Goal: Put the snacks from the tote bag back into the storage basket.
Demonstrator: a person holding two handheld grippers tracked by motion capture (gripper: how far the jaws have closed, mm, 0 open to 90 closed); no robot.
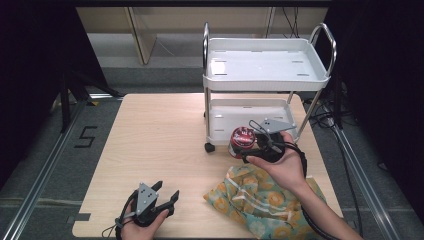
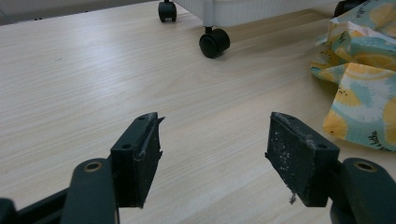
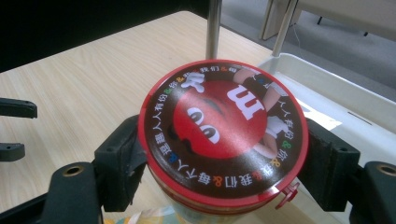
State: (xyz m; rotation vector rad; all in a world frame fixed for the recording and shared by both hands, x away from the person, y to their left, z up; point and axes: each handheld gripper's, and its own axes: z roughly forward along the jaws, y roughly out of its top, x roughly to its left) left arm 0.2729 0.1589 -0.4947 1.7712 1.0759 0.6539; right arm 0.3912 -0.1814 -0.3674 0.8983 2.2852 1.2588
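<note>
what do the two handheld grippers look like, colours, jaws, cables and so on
Both are black two-jaw tools. The left gripper has rectangular black pads, worn and flecked white, on arms with brass-ringed holes. The right gripper is built alike. Each carries a grey three-cornered plate and trails a black cable. Forearms are bare, no sleeves.

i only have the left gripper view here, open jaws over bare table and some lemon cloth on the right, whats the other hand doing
Observer: The right gripper is shut on a red-lidded can, held above the table beside the white cart.
Operator: can upright?
Observer: Yes, the lid faces up in the right gripper view, jaws pressed to both sides below its rim.
Operator: where's the cloth from there?
Observer: The lemon cloth lies crumpled on the table under the right forearm.
</note>
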